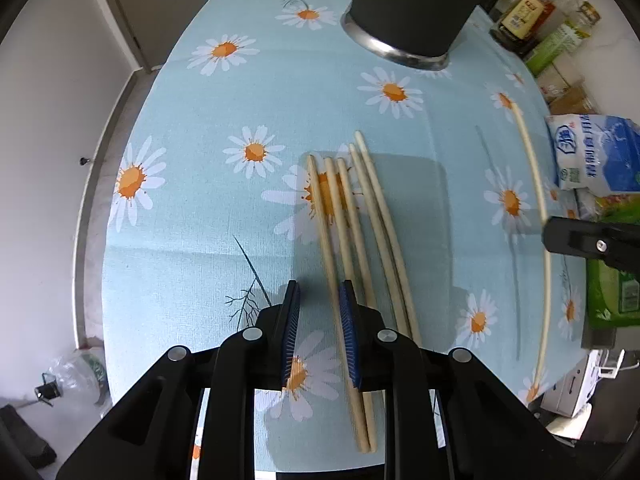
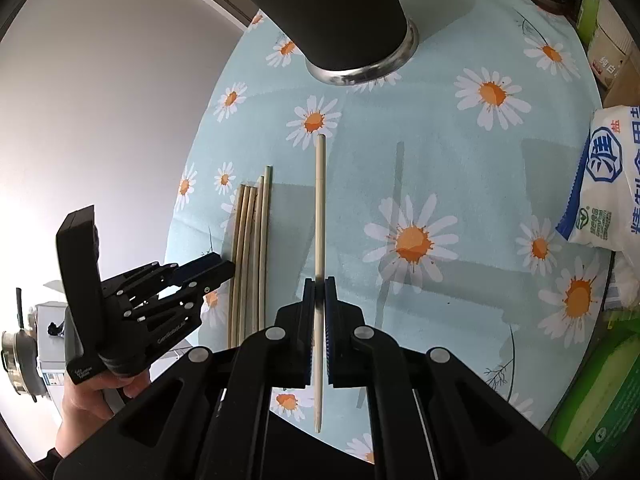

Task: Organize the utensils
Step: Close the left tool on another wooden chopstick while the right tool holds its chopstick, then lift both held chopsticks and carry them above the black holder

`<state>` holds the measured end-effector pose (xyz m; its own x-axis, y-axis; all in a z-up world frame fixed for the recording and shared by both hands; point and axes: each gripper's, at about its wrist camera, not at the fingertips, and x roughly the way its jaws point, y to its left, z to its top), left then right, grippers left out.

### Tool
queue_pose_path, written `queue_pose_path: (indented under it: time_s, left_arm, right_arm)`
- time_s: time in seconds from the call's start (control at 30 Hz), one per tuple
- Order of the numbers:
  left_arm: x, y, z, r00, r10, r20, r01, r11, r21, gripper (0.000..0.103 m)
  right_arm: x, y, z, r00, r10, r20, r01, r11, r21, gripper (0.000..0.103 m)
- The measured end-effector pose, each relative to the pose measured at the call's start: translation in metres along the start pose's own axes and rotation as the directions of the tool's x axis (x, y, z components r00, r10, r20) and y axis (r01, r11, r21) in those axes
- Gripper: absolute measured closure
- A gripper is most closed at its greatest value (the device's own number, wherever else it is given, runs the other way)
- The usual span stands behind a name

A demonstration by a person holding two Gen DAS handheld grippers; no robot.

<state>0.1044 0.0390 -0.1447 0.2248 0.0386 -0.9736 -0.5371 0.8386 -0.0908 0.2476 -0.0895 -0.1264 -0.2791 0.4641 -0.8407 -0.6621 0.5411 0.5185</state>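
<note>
Wooden chopstick (image 2: 319, 208) btwn right hand-held gripper (image 2: 319, 280) pads

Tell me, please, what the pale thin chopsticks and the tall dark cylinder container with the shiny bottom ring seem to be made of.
The pale thin chopsticks look like bare wood or bamboo: a matte, light tan surface without gloss. The tall dark cylinder container has a matte black body, perhaps coated metal or plastic; its shiny bottom ring reflects light like polished steel.
</note>
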Motion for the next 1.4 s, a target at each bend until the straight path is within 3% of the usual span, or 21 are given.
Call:
queue_pose_path:
  time_s: [0.4, 0.5, 0.7, 1.0, 1.4]
  left_arm:
    - [0.005, -0.019, 0.01, 0.994, 0.11, -0.011, -0.11, 0.994, 0.006, 0.093]
    - [0.004, -0.017, 0.01, 0.994, 0.108, -0.012, -0.109, 0.994, -0.013, 0.099]
    - [0.001, -0.011, 0.008, 0.997, 0.073, 0.005, -0.073, 0.997, -0.001, 0.099]
    - [0.002, 0.015, 0.002, 0.998, -0.051, 0.036, 0.051, 0.999, 0.004, 0.099]
    - [-0.031, 0.043, 0.006, 0.965, -0.226, 0.13, 0.217, 0.973, 0.079, 0.099]
  right_arm:
    - [-0.017, -0.013, -0.01, 0.995, 0.098, 0.028, -0.098, 0.995, -0.006, 0.097]
    - [-0.018, -0.015, -0.011, 0.994, 0.108, 0.029, -0.108, 0.994, 0.003, 0.097]
    - [-0.018, -0.015, -0.013, 0.994, 0.1, 0.031, -0.1, 0.995, 0.004, 0.097]
    - [-0.02, -0.005, -0.014, 0.991, 0.063, 0.12, -0.069, 0.996, 0.048, 0.097]
    - [-0.014, 0.013, -0.009, 0.975, 0.01, 0.223, -0.038, 0.992, 0.119, 0.097]
